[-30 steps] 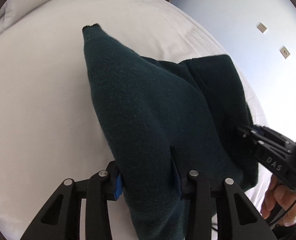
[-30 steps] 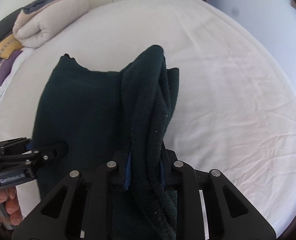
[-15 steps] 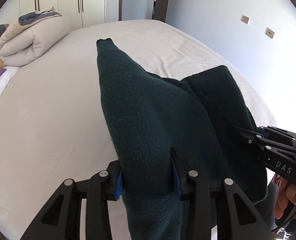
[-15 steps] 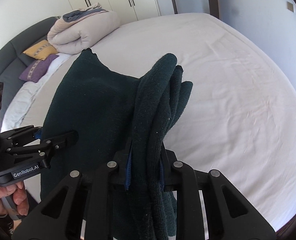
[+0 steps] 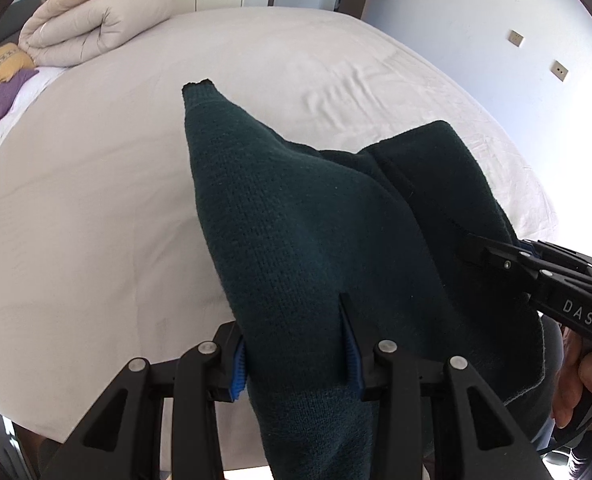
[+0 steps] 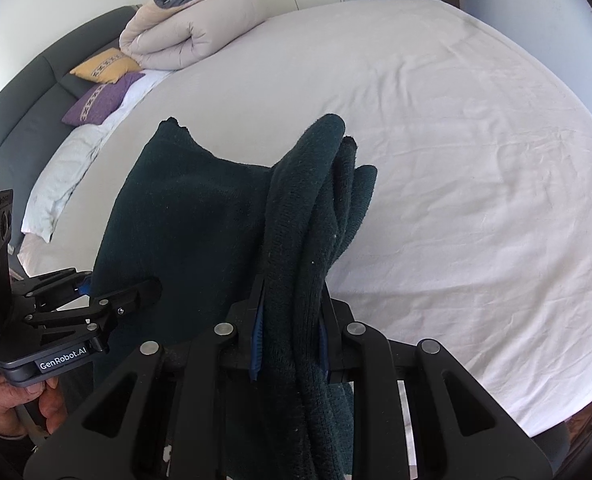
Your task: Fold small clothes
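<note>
Sweater point(image 5: 296, 240) clamped in left tongs point(image 5: 296, 356), right tongs point(image 6: 289, 336)

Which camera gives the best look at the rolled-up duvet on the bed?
The right wrist view: the duvet shows whole, beside the cushions. The left wrist view pushes it into the top left corner.

Coarse knit sweater point(image 5: 296, 240), matt
</note>
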Tool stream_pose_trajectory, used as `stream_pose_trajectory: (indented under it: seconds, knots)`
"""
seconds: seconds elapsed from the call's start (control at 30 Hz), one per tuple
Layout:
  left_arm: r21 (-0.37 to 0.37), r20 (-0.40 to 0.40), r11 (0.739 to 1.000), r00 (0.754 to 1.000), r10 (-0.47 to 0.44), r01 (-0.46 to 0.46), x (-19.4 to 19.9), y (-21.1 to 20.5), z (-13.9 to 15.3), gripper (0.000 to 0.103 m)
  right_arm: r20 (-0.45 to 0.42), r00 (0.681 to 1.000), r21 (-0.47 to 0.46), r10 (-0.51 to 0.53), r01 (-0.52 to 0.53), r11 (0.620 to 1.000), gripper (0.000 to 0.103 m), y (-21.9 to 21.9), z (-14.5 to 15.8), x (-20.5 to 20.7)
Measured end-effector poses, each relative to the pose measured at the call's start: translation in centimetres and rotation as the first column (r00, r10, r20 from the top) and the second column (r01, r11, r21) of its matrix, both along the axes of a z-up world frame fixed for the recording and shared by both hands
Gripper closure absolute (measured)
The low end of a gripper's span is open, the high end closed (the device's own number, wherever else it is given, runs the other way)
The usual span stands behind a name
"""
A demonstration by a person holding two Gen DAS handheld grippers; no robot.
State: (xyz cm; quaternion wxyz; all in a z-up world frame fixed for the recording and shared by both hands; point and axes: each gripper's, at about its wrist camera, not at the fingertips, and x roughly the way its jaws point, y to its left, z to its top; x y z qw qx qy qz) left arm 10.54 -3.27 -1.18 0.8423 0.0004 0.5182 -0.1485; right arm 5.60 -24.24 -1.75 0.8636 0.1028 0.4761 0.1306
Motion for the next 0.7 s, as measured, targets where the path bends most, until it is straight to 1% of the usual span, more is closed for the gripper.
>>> stream_pose_trajectory:
  seconds: [0.07,0.1,0.13,0.17,0.2,0.3,0.33,0.37,0.43,0.5,0.57,0.63,0.7]
  knots:
    - [0.009,-0.015,1.0,1.0,0.005,-0.005,0.4,0.1,-1.0,0.062,-0.009,1.0,-0.009,0.009,-0.009,1.0,0.084,1.1,-1.5,0.9]
    - [0.011,-0.024,1.0,1.0,0.006,-0.006,0.6,0.1,-1.6,0.061,-0.015,1.0,-0.014,0.011,-0.011,1.0,0.084,1.2,-2.2,2.1]
    - [0.014,-0.029,1.0,1.0,0.009,-0.008,1.0,0.1,-2.1,0.061,-0.023,1.0,-0.021,0.007,-0.008,1.0,0.084,1.1,-3.0,2.4]
    - [0.016,-0.029,1.0,1.0,0.013,-0.012,1.5,0.1,-2.4,0.059,-0.029,1.0,-0.024,0.0,-0.001,1.0,0.083,-0.2,-3.8,2.3]
    - [0.017,-0.029,1.0,0.999,0.017,-0.016,1.4,0.6,-2.8,0.058,-0.036,0.999,-0.024,-0.01,0.009,1.0,0.083,-0.4,-4.8,2.8]
    - [0.006,-0.033,1.0,0.999,0.028,-0.028,1.9,0.9,-3.9,0.052,-0.065,0.997,0.013,-0.036,0.037,0.999,0.083,-1.8,-6.8,3.7]
    - [0.002,-0.031,1.0,0.999,0.031,-0.031,2.0,1.1,-4.2,0.048,-0.075,0.996,0.031,-0.04,0.042,0.999,0.082,-1.9,-7.8,4.3]
    - [-0.001,-0.03,0.999,0.999,0.036,-0.036,2.0,1.3,-4.4,0.047,-0.079,0.996,0.045,-0.044,0.048,0.998,0.081,-3.0,-8.4,3.6]
    - [-0.006,-0.026,0.999,0.999,0.04,-0.041,1.8,1.5,-4.5,0.045,-0.068,0.997,0.066,-0.048,0.052,0.996,0.08,-3.3,-9.1,3.8]
    - [0.0,-0.014,0.999,0.999,0.042,-0.042,1.9,1.7,-4.8,0.041,-0.055,0.997,0.062,-0.051,0.054,0.997,0.075,-3.4,-9.7,3.9]
    - [-0.001,-0.006,0.998,0.998,0.057,-0.057,0.9,1.9,-5.2,0.03,-0.054,0.997,0.072,-0.063,0.067,0.995,0.063,-4.1,-10.5,3.6]
    - [-0.04,-0.012,0.996,0.997,0.076,-0.076,0.8,2.7,-5.2,0.026,-0.059,0.996,0.113,-0.07,0.077,0.991,0.062,-4.7,-10.6,3.5]
    - [-0.106,-0.027,0.99,0.996,0.089,-0.091,0.8,3.8,-5.1,0.026,-0.076,0.993,0.147,-0.092,0.102,0.984,0.058,-5.4,-10.1,3.5]
